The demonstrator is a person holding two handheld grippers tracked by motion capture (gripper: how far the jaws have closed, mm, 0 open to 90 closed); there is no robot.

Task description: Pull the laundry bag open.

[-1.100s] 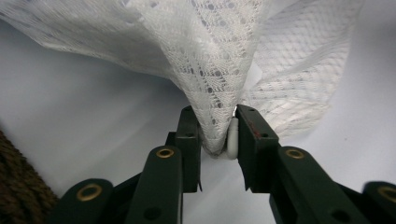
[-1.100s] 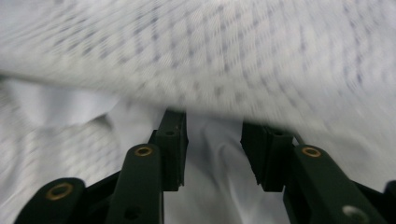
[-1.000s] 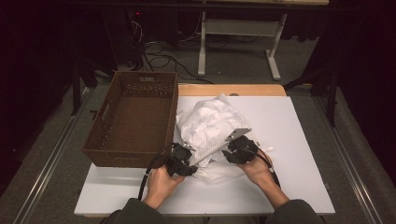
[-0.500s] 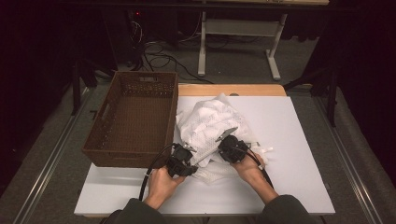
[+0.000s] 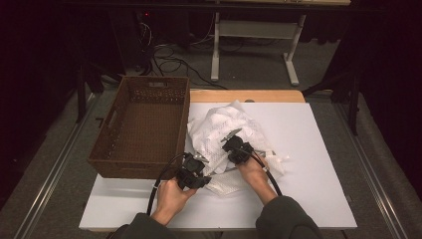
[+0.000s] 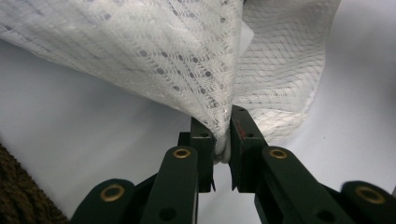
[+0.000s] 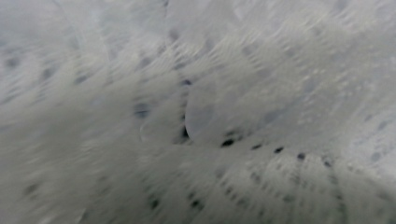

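A crumpled white lace cloth [image 5: 224, 122] lies on the white table top [image 5: 313, 164], just right of a brown wicker basket [image 5: 144, 167]. My left gripper [image 5: 201, 162] is at the cloth's near left edge. In the left gripper view its jaws have just been closing and now stand shut on a fold of the cloth [image 6: 187, 56], with the left gripper [image 6: 222, 137] pinching the hem. My right gripper [image 5: 230, 144] is pushed into the middle of the pile. Blurred lace [image 7: 196, 112] lies right against the right gripper view's lens and hides the jaws.
The basket holds nothing and stands at the table's left edge; its weave shows at the corner [image 6: 18, 196] of the left gripper view. Bare white table top lies to the right of the cloth and along the near edge. Dark floor, cables and a table frame lie beyond.
The right hand has moved left and down from the cloth's right side into the middle of the pile. The left hand has stayed at the cloth's near left edge.
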